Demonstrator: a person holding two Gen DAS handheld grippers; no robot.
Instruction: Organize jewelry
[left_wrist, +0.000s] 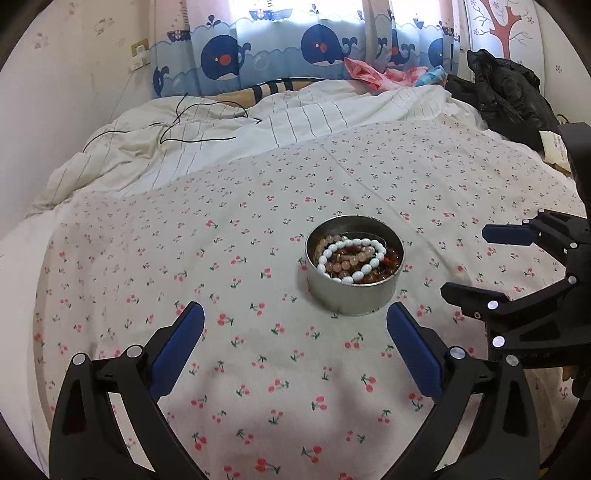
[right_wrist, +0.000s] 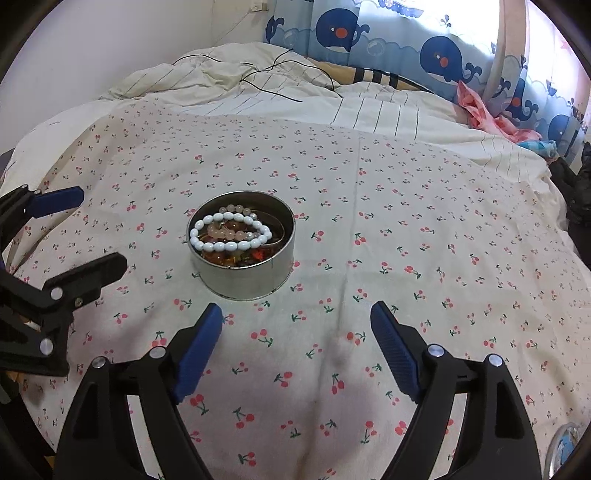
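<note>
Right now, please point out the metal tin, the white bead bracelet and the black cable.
metal tin (left_wrist: 351, 299), left wrist view, front wall.
white bead bracelet (right_wrist: 221, 245), right wrist view, near beads.
black cable (left_wrist: 199, 139), left wrist view, middle stretch.

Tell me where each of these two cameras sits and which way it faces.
Left wrist: on the left gripper, angled down at the cherry-print bedsheet; round metal tin of bead bracelets ahead right; own open jaws below, right gripper at right edge.
Right wrist: on the right gripper, angled down; tin ahead left; own open jaws, left gripper at left edge.
Shared: tin, sheet, whale curtain.
</note>
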